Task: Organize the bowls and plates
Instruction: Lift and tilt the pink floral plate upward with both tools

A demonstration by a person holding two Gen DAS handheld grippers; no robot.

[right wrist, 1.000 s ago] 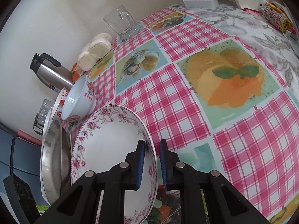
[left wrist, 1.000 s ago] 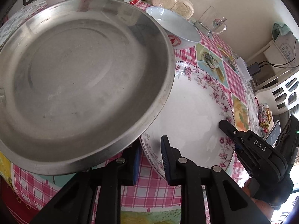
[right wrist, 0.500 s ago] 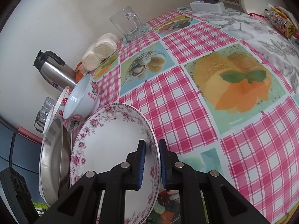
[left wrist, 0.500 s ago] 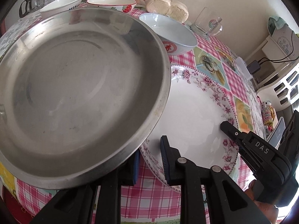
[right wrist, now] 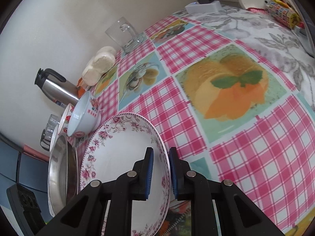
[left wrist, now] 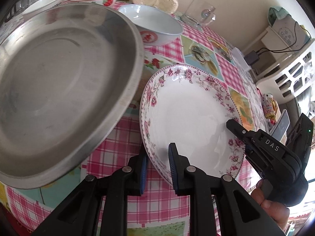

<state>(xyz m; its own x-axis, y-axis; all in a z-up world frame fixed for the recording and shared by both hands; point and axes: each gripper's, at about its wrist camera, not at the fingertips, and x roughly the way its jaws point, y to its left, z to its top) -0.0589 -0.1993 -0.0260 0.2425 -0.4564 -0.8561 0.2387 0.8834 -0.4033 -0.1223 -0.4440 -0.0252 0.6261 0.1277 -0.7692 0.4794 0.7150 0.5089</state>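
the table (right wrist: 246, 157) wears a pink checked cloth with fruit pictures and stands against a cream wall (right wrist: 69, 19). at its far edge, by the wall, sit a glass mug (right wrist: 124, 33), pale round buns (right wrist: 100, 64) and a steel flask (right wrist: 57, 88).

the left wrist view alone shows a white slatted shelf unit (left wrist: 291, 78) to the right with cables, and the hand (left wrist: 273, 206) under the right gripper's body. only the right wrist view shows the flask whole and the grey leaf-patterned cloth (right wrist: 275, 39) at the far right.

two plates: a steel plate (left wrist: 59, 90) on the left and a floral plate (left wrist: 189, 118) tilted off the cloth beside it. three bowls stand beyond them, the nearest pale blue (left wrist: 153, 27).

the left gripper (left wrist: 157, 167) and the right gripper (right wrist: 159, 169) each stand nearly closed, clamped on opposite near rims of the floral plate
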